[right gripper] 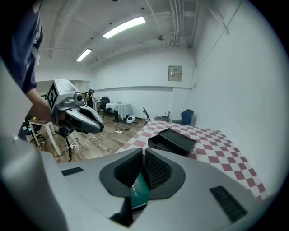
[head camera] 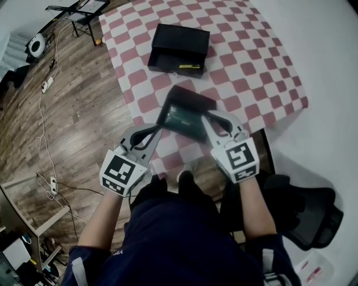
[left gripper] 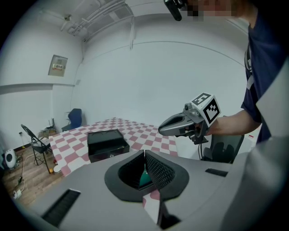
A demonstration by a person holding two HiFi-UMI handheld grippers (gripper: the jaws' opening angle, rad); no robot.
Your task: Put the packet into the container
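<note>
A dark green packet [head camera: 182, 118] hangs over the near edge of the checkered table [head camera: 246, 61], held from both sides. My left gripper [head camera: 160, 124] is shut on its left edge, and my right gripper [head camera: 206, 118] is shut on its right edge. In the left gripper view, green packet [left gripper: 145, 178] shows between the closed pads [left gripper: 158, 169]. The right gripper view shows the packet [right gripper: 140, 191] pinched the same way. The black container [head camera: 179, 47] lies further back on the cloth, open at its near side with a yellow strip inside.
A black office chair [head camera: 305, 215] stands right of my legs. A folding chair [head camera: 78, 11] and cables [head camera: 45, 128] are on the wooden floor to the left. White wall bounds the table's right side.
</note>
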